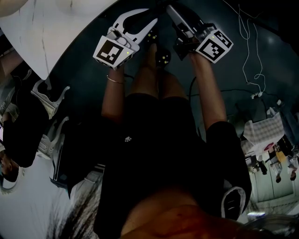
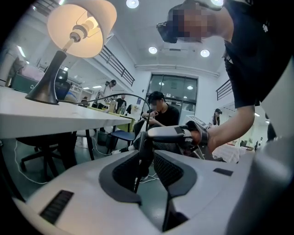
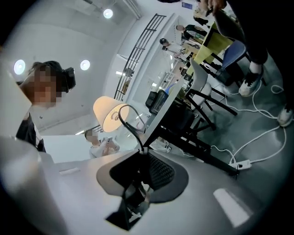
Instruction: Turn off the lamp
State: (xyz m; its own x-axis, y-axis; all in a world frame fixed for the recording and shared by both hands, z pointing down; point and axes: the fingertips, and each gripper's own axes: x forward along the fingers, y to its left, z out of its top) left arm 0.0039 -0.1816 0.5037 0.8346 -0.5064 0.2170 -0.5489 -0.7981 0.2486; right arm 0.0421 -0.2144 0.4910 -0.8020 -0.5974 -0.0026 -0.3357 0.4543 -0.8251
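The lamp (image 2: pixel 82 27) stands lit on the white table (image 2: pixel 59 117), with a cream shade and a grey cone base. Its black cord (image 2: pixel 115 97) arcs off the table down to an inline switch (image 2: pixel 145 142). My right gripper (image 3: pixel 142 158) is shut on that switch (image 3: pixel 138 193), and the cord (image 3: pixel 133 121) loops up from its jaws towards the glowing lamp (image 3: pixel 108 114). My left gripper (image 2: pixel 147 156) is open, its jaws wide on either side of the hanging switch and cord. In the head view both grippers, left (image 1: pixel 150 15) and right (image 1: pixel 174 14), are held side by side beside the table (image 1: pixel 46 28).
Chairs and table legs stand under the table. A white power strip (image 3: pixel 241 164) and loose cables lie on the floor. An office chair (image 1: pixel 51 98) is at my left. Several people sit at desks in the background.
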